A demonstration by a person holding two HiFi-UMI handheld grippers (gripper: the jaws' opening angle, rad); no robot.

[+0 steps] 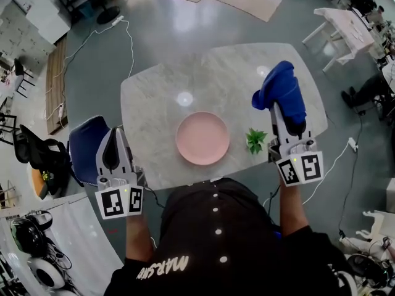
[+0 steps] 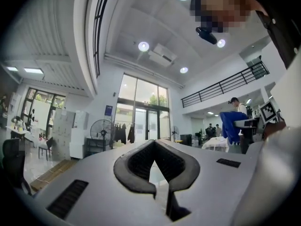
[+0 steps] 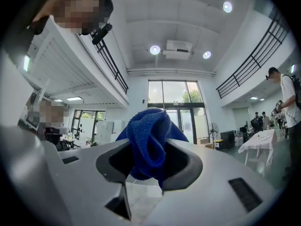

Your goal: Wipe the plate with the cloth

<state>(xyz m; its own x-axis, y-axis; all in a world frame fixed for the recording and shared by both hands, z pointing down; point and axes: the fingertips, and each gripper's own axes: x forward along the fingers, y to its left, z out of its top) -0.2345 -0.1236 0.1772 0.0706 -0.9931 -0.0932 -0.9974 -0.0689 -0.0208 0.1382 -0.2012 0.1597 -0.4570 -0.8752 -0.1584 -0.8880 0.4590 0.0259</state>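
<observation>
Plate (image 1: pixel 202 137), pink, lies flat near the front edge of the marble table (image 1: pixel 154 85), grey floor (image 1: pixel 185 17) around. Left gripper view: left gripper (image 2: pixel 161 188) is closed, empty, facing a glazed hall (image 2: pixel 141 112). Right gripper view: right gripper (image 3: pixel 143 182) pinches the blue cloth (image 3: pixel 149 135), bunched lengthwise upright.

In the right gripper view the cloth (image 3: pixel 149 140) fills the right gripper's (image 3: pixel 143 182) jaws and hides their pads. In the head view it covers that gripper's tips. The person's torso (image 1: pixel 216 227) hides the table's (image 1: pixel 154 91) near edge. The left gripper (image 1: pixel 115 137) covers part of a chair (image 1: pixel 83 143). The green thing (image 1: pixel 255 140) right of the plate (image 1: pixel 202 137) is too small to tell.
</observation>
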